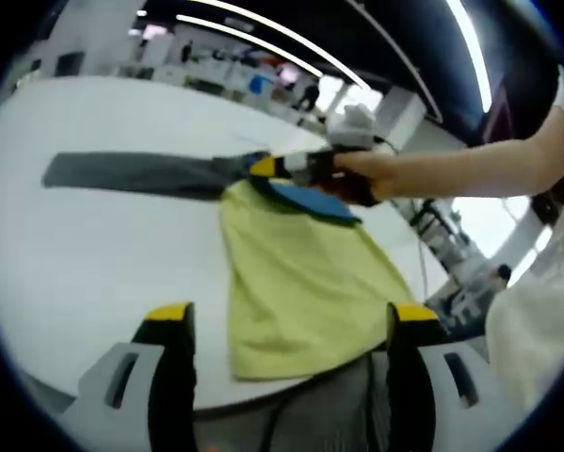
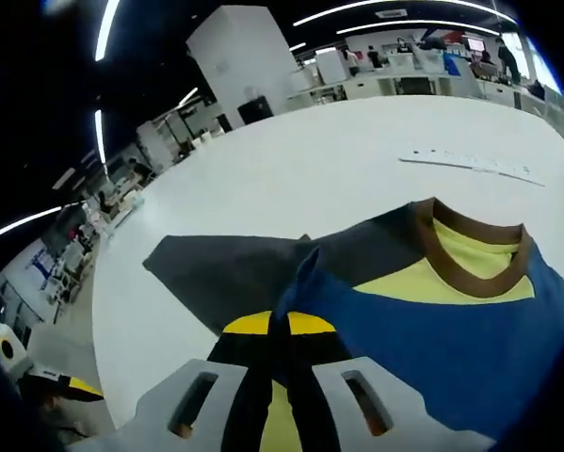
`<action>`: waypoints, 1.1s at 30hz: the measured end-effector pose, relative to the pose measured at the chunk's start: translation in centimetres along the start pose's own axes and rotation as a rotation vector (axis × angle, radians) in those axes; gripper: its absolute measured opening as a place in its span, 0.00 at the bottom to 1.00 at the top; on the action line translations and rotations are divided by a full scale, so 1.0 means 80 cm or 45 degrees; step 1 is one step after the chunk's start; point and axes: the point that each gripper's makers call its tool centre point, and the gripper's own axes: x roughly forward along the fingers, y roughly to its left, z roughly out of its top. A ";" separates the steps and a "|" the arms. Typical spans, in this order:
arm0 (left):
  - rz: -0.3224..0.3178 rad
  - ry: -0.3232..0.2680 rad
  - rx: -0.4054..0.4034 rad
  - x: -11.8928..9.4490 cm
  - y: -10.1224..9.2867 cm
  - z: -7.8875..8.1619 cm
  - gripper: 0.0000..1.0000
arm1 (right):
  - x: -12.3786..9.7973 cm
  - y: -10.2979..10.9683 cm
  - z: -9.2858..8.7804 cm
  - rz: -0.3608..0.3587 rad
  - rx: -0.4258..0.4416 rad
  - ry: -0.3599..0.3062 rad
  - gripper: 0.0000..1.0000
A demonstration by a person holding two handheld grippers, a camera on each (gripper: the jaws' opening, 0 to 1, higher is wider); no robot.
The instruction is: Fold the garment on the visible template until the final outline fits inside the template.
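**Sleeve fold in hand on the white surface**

The white surface [image 1: 84, 254] is round and stands in a large lit hall with desks and ceiling strip lights behind it. In the left gripper view, the left tongs [image 1: 286, 325] stand at 6 o'clock with their yellow-tipped jaws wide apart and nothing between them, just above the near hem of the garment [image 1: 300, 282]. That garment, a shirt with a yellow body, a blue yoke and a grey sleeve [image 1: 131, 172], lies flat near the surface's middle, the sleeve stretching out toward 9 o'clock. Farther off, at about 1 o'clock, a person's hand [image 1: 376, 174] brings the right tongs [image 1: 267, 168] in over the shoulder.

In the right gripper view the right tongs [image 2: 280, 330] are clamped together on a pinch of cloth at the sleeve seam, with the brown collar [image 2: 470, 240] beyond at 2 o'clock. I cannot make out a template.

The step looks like the sleeve fold; next, the pinched sleeve likely needs carrying across the body while the left tongs take the hem.
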 end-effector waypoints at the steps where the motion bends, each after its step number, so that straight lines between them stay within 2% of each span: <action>1: -0.003 0.000 -0.002 0.000 0.000 0.000 0.80 | -0.001 0.001 -0.001 -0.002 -0.005 0.004 0.04; 9: -0.006 0.005 -0.012 0.002 0.001 -0.002 0.80 | 0.005 0.003 -0.004 -0.013 -0.042 0.007 0.05; 15: -0.003 0.014 -0.016 0.002 0.000 -0.003 0.79 | 0.006 0.012 0.001 0.024 -0.061 -0.013 0.09; 20: -0.004 0.024 -0.011 0.003 0.001 -0.006 0.79 | 0.007 0.016 0.001 0.035 -0.077 -0.023 0.26; 23: -0.003 0.021 -0.012 0.003 0.000 -0.005 0.79 | 0.006 0.018 -0.002 0.038 -0.105 -0.024 0.33; 27: -0.002 0.017 -0.012 0.002 0.000 -0.004 0.79 | 0.004 0.014 0.000 0.020 -0.136 -0.036 0.55; 33: -0.004 0.020 -0.006 0.001 0.000 -0.005 0.79 | -0.002 0.019 0.010 0.028 -0.152 -0.075 0.66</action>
